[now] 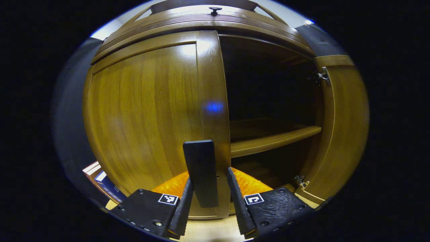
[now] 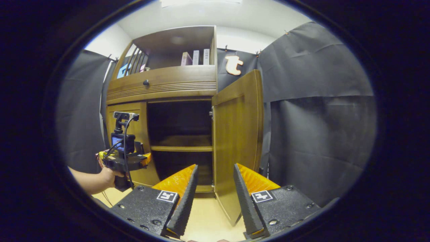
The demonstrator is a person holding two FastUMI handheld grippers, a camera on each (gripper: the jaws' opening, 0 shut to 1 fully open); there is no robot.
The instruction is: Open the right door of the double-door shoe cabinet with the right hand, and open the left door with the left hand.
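Cabinet (image 2: 174,84) stands left of centre in the right gripper view, its right door (image 2: 237,141) swung wide open and its left door (image 2: 129,141) shut. In the left gripper view the left door (image 1: 144,114) fills the left and centre of the frame, the right door (image 1: 342,124) stands open at the right edge, and a shelf (image 1: 272,139) crosses the dark inside. The left gripper (image 1: 210,205) sits low centre with its fingers parted around the door's handle (image 1: 200,171) (a dark upright bar); whether the fingers touch it is hard to tell. The right gripper (image 2: 215,201) hangs low centre in its own view, fingers wide apart and holding nothing, near the open door's edge. A hand (image 2: 107,176) at lower left there holds the left gripper (image 2: 126,158) close to the shut door.
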